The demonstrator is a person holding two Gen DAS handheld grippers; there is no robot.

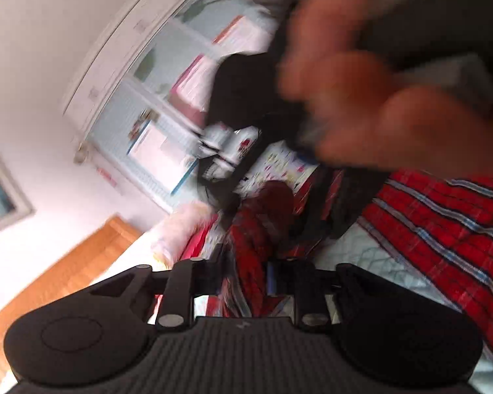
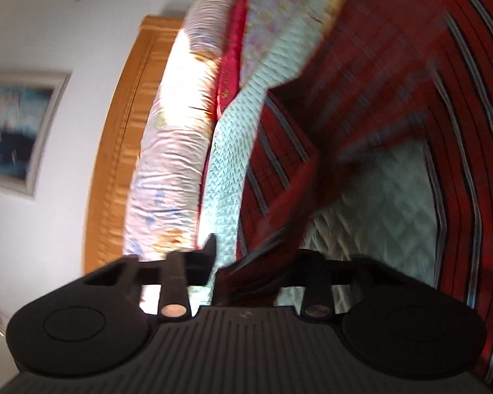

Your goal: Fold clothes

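While both grippers pinch the red plaid shirt (image 2: 361, 65), it drapes the quilted bed (image 2: 378, 197) — wooden headboard (image 2: 115, 164) behind.

One red plaid garment (image 1: 443, 223) with blue-grey stripes. Two grippers: the left gripper (image 1: 246, 266) and the right gripper (image 2: 256, 256), each with two fingers. One hand (image 1: 371, 75), blurred, on a second dark device seen from the left wrist. One pale quilted bedcover (image 2: 378, 197). One wooden headboard (image 2: 121, 138). One long flowered pillow (image 2: 177, 138). One framed picture (image 2: 16, 131) on the wall. One white cupboard (image 1: 154, 98); its door count cannot be told through the blur.
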